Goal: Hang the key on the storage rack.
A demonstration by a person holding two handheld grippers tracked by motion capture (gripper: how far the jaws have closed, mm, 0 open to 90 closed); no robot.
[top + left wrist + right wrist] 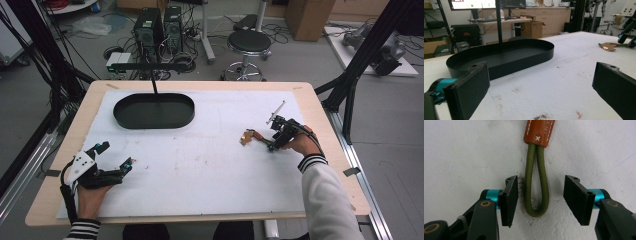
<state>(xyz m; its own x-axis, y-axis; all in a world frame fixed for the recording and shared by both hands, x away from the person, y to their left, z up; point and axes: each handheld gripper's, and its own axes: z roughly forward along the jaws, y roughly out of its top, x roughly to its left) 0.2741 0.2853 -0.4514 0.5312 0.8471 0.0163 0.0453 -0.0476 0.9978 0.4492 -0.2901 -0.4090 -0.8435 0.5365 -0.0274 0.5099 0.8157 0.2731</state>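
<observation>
**Grasp on the cord loop, jaws not yet touching**

Jaws of our right gripper (540, 200) straddle the olive cord loop (535, 192), one pad on each side, and in the right gripper view a gap shows between each pad and the cord. So the gripper is not clenched; the loop lies free on the white mat (200, 160). The loop runs up into a tan leather tab (539, 132) with white stitching, the strap's other end.

We take the strap as our landmark. From the high view the right gripper (278, 142) sits at its near right end, with the leather tab (247, 136) pointing left. Our left gripper (116, 156) rests well to the left of the strap, jaws spread wide and holding nothing. The black oval tray (154, 111) lies far to the strap's left and farther up the table.

We judge the step to be the pick-up of the strap. The next move calls for closing squarely on both strands, low enough to pinch the cord, then lifting; the tray looks the likely destination.
</observation>
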